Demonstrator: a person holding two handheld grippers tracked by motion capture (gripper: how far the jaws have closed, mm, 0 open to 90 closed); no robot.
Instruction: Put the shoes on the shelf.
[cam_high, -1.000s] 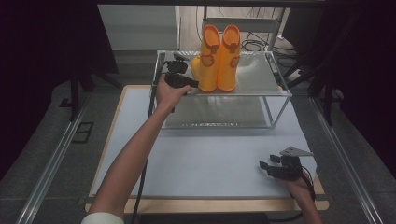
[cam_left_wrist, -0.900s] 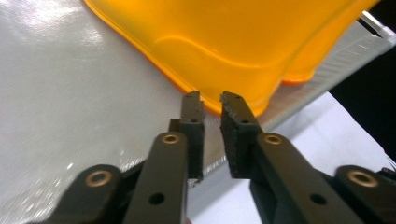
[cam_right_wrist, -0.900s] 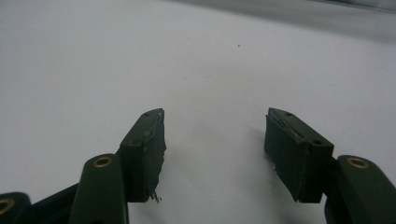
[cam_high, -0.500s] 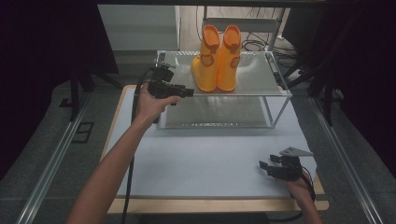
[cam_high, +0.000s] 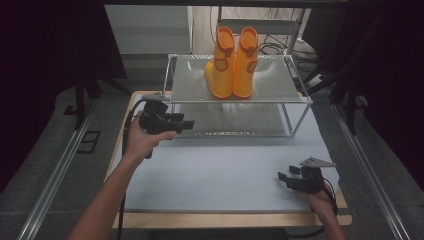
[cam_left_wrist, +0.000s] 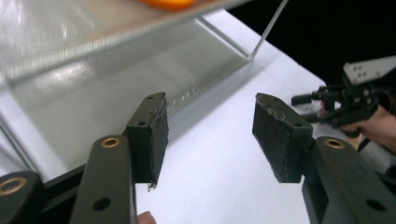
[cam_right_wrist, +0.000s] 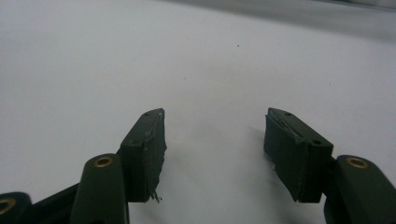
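The left tool is held in the air with its jaws wide apart and nothing between them. Just ahead of its jaws stands the front left leg of the wire shelf, and the shelf's front edge runs across above the tool. The pair of orange boots stands upright on the upper tier, above and beyond the left tool, well apart from it, the two boots touching side by side near the middle of the tier. In the left gripper view the bare white table lies under the jaws and the open lower tier stretches away ahead.

The right tool sits low over the table near its front right corner, jaws wide and empty. Flat white surface lies all around ahead of it; the table's front edge is close behind it.
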